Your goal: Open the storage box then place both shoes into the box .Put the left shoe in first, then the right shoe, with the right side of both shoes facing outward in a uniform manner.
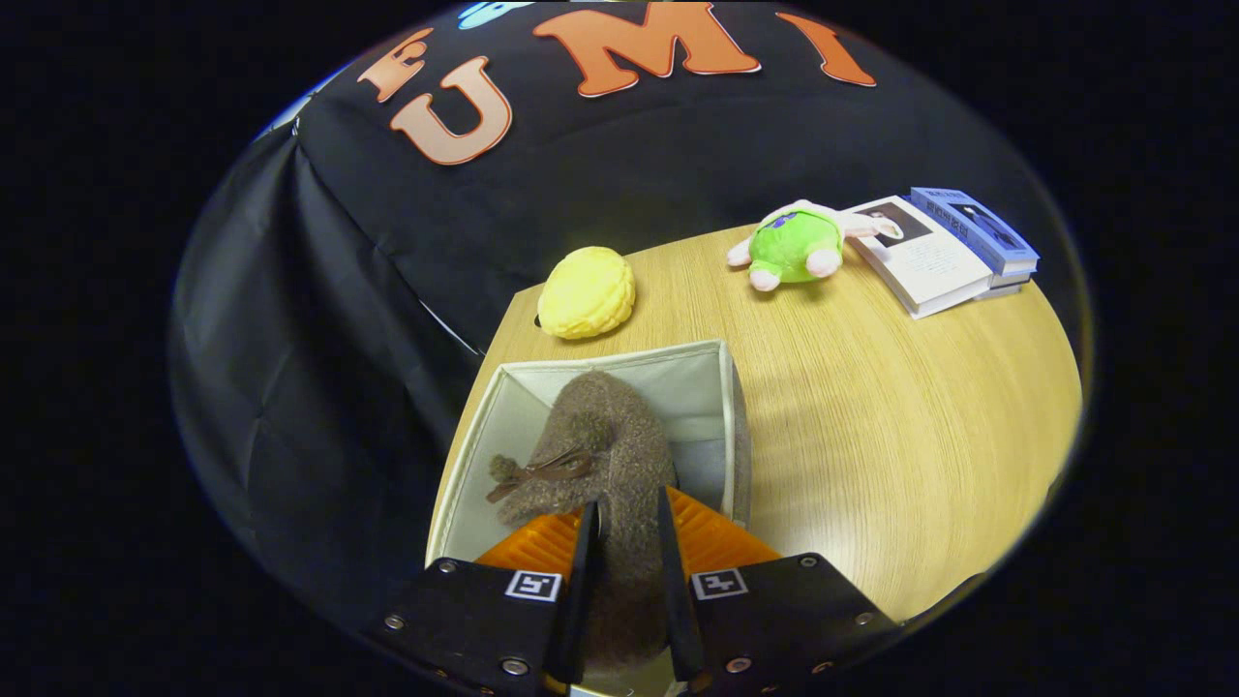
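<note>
Gripper (pixel 624 518): jaws closed to a narrow gap, both fingers pressing the heel end of a fuzzy brown shoe (pixel 600 455). The shoe's toe reaches into the open storage box (pixel 736 426), which stands at the worktop's (pixel 900 436) left edge. Beyond the box, near the far edge: a yellow plush (pixel 586 292), a green plush toy (pixel 799 247), and stacked books (pixel 944 250) towards the far right corner.

Claw (pixel 625 528) grips shoe (pixel 600 455) inside box (pixel 734 426) on table (pixel 891 426).
</note>
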`<state>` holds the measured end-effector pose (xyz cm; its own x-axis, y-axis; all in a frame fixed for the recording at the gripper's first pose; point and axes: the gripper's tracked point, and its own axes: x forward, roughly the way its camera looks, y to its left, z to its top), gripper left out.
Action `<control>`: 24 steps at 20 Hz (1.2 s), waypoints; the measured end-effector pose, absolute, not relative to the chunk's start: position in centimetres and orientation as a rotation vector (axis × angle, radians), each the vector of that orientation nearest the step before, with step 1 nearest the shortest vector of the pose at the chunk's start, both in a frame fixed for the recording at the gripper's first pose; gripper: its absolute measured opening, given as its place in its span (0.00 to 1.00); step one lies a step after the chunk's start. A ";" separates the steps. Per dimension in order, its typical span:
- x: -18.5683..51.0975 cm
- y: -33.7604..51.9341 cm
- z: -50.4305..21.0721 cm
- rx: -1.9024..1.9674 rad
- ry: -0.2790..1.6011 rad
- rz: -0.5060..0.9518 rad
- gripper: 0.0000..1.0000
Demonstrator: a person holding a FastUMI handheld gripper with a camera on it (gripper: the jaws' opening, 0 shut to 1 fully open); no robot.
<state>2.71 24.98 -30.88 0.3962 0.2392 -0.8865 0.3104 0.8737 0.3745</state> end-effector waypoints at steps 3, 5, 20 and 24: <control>2.6 25.1 -30.0 0.564 1.173 -0.031 0.39; 2.3 24.7 -28.9 0.564 1.151 -0.026 0.46; 4.2 11.7 -13.8 0.390 0.620 -0.019 0.84; 3.6 7.7 -10.1 0.275 0.473 -0.046 0.85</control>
